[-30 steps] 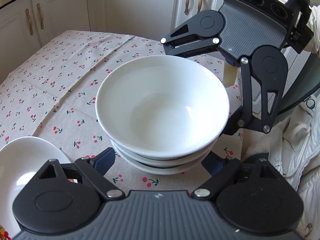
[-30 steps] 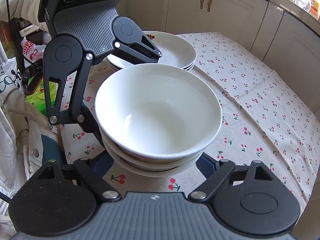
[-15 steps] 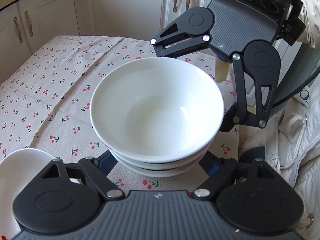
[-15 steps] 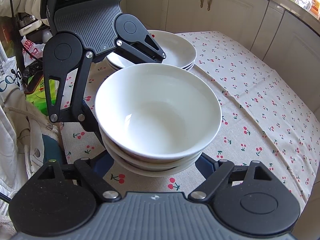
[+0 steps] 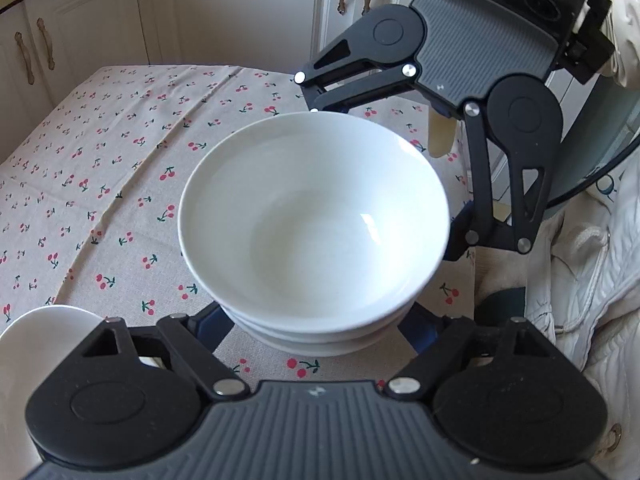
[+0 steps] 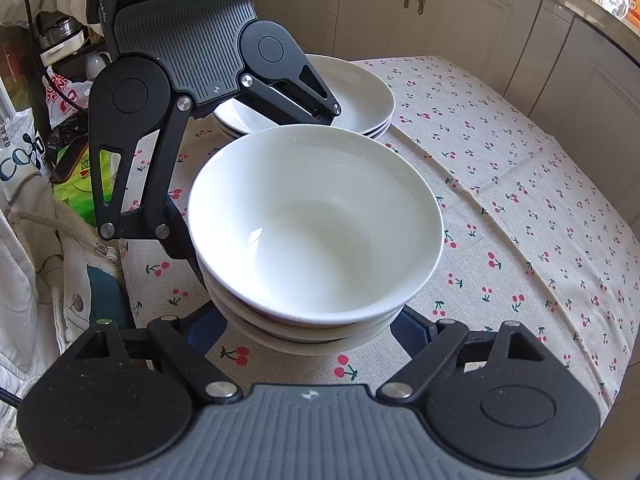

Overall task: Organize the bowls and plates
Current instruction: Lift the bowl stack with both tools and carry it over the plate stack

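Both claws clamp the stack of white bowls [image 5: 314,236] on the cherry-print desk [image 5: 120,168]: left claw [image 5: 316,332] opposite right claw [image 6: 308,330]. Stacked plates [image 6: 360,92] sit just beyond.

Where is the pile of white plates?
In the right wrist view, the pile of plates sits on the cherry tablecloth just behind the stack of bowls, partly hidden by the left hand-held gripper.

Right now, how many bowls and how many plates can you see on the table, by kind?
Bowls: 3, nested in one stack, with both grippers' fingers around its base.
Plates: 3, stacked behind the bowls; rims partly hidden by the left gripper, so this count is less sure.
Total: 6 white dishes on the cherry tablecloth.
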`<state>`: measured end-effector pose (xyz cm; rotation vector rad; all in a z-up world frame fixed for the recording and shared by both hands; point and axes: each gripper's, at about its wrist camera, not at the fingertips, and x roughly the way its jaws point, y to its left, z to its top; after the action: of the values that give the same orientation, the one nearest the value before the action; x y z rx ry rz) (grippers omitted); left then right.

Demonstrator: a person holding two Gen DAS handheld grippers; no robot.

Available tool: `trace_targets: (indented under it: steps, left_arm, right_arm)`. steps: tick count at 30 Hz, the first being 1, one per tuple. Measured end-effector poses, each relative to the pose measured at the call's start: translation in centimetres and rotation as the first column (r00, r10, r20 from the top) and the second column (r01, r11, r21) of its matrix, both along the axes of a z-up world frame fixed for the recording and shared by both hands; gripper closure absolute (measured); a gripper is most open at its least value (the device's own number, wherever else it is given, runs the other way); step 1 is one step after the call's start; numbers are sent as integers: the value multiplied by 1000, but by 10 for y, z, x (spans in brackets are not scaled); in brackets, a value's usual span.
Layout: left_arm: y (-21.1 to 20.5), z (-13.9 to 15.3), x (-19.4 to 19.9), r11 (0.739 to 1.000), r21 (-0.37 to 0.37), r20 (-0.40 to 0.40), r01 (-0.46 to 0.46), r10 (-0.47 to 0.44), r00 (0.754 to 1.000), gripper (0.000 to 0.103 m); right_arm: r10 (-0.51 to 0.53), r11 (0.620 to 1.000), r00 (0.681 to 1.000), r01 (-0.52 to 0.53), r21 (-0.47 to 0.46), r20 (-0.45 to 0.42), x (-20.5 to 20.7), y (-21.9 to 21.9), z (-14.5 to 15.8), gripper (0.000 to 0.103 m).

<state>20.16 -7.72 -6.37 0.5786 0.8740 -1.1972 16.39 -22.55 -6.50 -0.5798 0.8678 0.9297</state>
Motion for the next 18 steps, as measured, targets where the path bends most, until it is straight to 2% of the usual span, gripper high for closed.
trace_targets:
  steps: [10,18]
  left_arm:
    - [0,2,-6,1000,4,15,3,-3,1000,17]
    - [12,20,-10,999,-32,54,-20,22,998,17]
  right_arm:
    - [-9,1000,1000,9,-8,5,-3,0,2,12]
    - [4,1000,999,-3,-21,34,-2,6,19,12]
